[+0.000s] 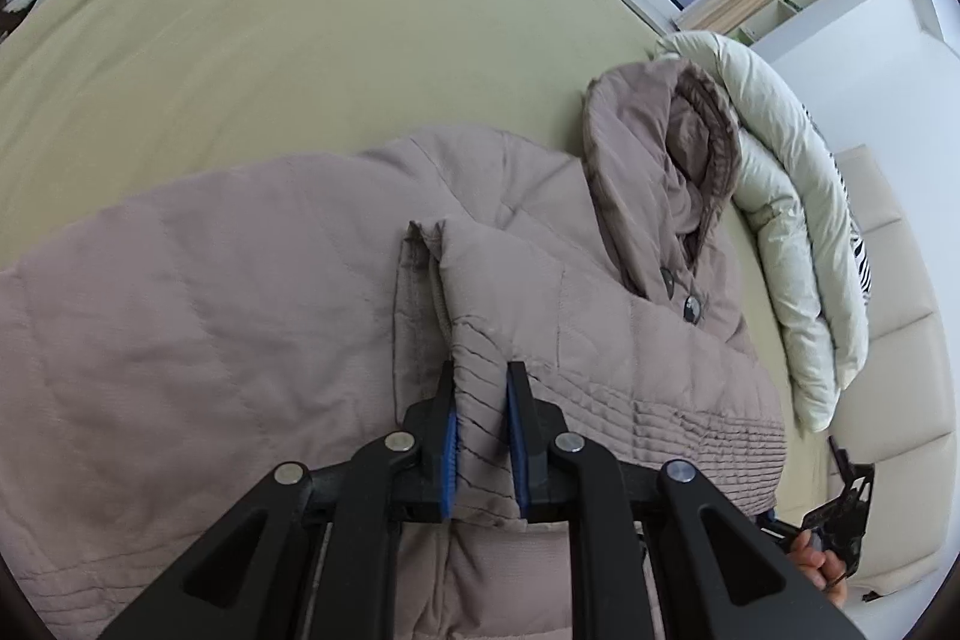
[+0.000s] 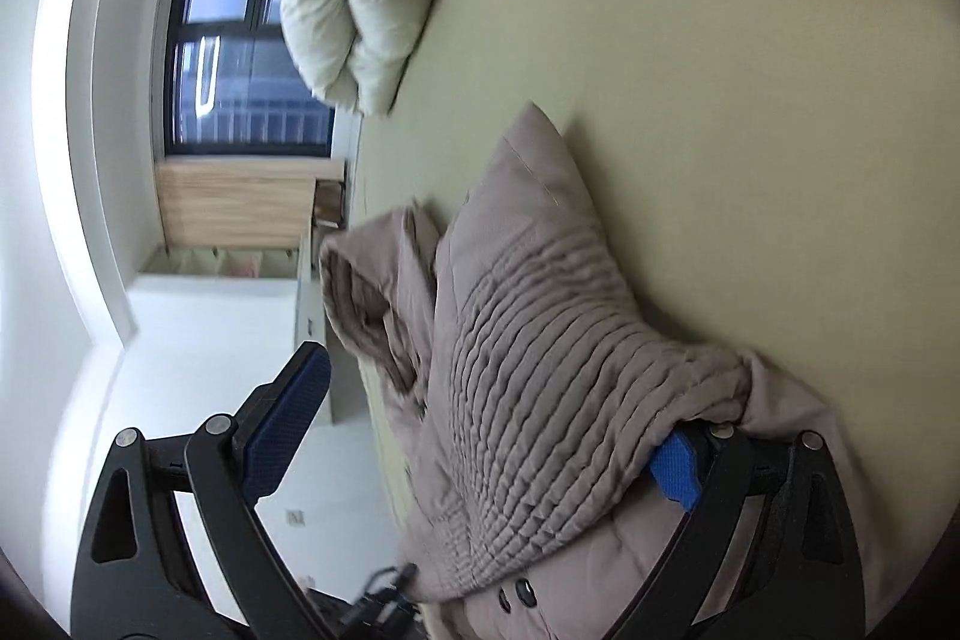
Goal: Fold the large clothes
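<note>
Taupe quilted hooded coat (image 1: 252,316) spread on the pale green bed (image 1: 270,40), hood at right of frame. Left gripper (image 1: 480,400): jaws narrow, pinching a raised sleeve fold running straight ahead, up-frame.

Right wrist view: right gripper (image 2: 480,418) jaws wide, ribbed coat panel (image 2: 528,358) bunched between them, unclamped.

Two close wrist views, shared coat (image 1: 240,280)
</note>
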The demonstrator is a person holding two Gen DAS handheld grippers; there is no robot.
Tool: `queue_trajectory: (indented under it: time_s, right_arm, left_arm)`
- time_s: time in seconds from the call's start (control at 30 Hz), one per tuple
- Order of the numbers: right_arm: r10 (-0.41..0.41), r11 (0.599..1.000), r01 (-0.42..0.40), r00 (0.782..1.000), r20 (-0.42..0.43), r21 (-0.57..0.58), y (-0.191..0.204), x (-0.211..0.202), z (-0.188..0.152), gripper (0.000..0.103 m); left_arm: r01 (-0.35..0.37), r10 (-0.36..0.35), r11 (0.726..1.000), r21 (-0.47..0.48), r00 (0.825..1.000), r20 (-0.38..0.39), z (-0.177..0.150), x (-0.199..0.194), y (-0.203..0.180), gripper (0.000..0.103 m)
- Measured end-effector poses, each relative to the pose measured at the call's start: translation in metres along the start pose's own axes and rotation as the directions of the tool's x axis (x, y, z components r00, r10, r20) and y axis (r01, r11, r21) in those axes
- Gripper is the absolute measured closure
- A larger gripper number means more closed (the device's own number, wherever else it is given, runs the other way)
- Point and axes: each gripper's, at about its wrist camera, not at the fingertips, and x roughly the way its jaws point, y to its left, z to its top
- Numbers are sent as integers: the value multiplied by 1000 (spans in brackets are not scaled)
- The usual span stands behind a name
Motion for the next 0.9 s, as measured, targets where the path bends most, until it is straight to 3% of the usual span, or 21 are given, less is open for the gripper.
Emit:
queue_trajectory:
  time_s: [0.1,0.13,0.23,0.3,0.4,0.47,0.53,0.6,0.7,0.77,0.83,0.9]
  right_arm:
    - [68,997,-67,998,-10,48,-22,-6,6,12]
    - [70,997,-69,997,-18,30,-25,-6,5,19]
    - [-11,998,9,999,-33,-68,-18,-16,-6,19]
    - [-87,989,84,996,-17,-119,-6,-38,-15,19]
    - [-94,965,88,996,-10,-245,35,-56,-32,19]
    - [-73,925,73,997,14,-374,71,-60,-37,16]
    - [-55,890,48,998,-1,-453,97,-41,-31,13]
    - [-67,893,50,998,-21,-447,99,-11,-16,13]
    - [-210,913,178,976,-48,-366,62,38,9,13]
    - [-241,926,202,966,-89,-318,32,63,19,13]
    - [-231,892,183,971,-67,-413,36,60,13,14]
    - [-267,864,222,963,-36,-451,51,52,7,13]
  left_arm:
    - [-20,20,1000,5,1000,-6,-2,12,-3,87]
    - [-22,22,1000,6,1000,-12,-2,15,-3,87]
    - [-31,31,999,32,999,-23,0,16,-5,87]
    - [-34,35,999,38,999,-27,1,16,-5,86]
    - [-37,38,999,35,999,-27,1,19,-3,84]
    - [-44,45,998,40,999,-25,1,21,-4,83]
    - [-48,49,998,39,999,-23,1,22,-3,81]
    - [-51,52,998,41,998,-22,1,24,-2,79]
    - [-44,45,998,44,999,-19,1,28,2,76]
    - [-30,31,998,49,999,-19,3,32,3,75]
    - [-37,38,997,64,999,-13,4,33,0,75]
    - [-37,38,997,74,999,-7,6,35,-2,74]
